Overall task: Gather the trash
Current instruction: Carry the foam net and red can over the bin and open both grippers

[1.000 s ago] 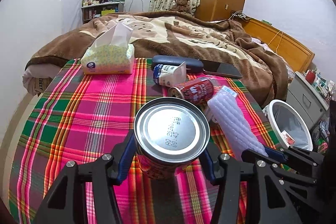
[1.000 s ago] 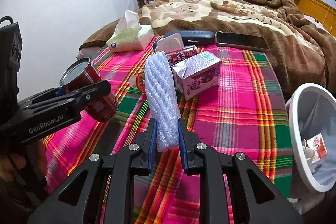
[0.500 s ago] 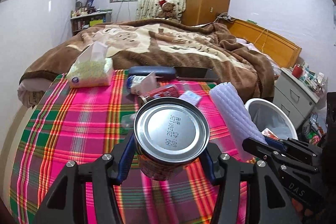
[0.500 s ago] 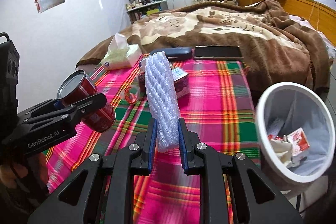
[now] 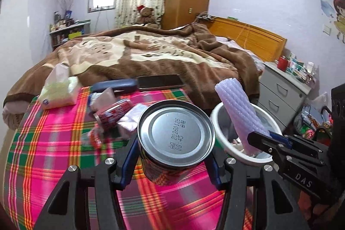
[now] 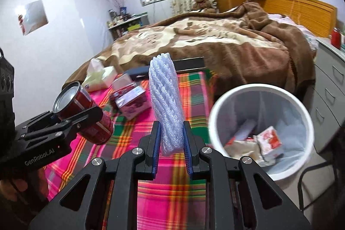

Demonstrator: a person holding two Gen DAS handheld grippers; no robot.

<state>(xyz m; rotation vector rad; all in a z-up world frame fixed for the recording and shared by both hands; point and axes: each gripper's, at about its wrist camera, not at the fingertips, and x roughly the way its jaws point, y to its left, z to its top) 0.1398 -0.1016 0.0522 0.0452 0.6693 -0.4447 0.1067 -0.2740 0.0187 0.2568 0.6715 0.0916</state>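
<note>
A: What do the left gripper's (image 5: 173,162) fingers hold?

B: A red can (image 5: 175,140), clamped on both sides at the lower centre of the left wrist view, its silver end facing the camera, above the plaid cloth (image 5: 54,154).

A: And the right gripper (image 6: 171,144)?

B: Its fingers stand narrow, squeezing the bottom of a white foam net sleeve (image 6: 166,104) that stands upright at centre frame.

A: Where is the bin?

B: The white bin (image 6: 262,87) sits at the right of the right wrist view, beside the cloth's edge, with cartons and paper inside. A carton (image 6: 132,101), a tissue pack (image 6: 99,74) and another can (image 5: 113,111) lie on the cloth behind.
</note>
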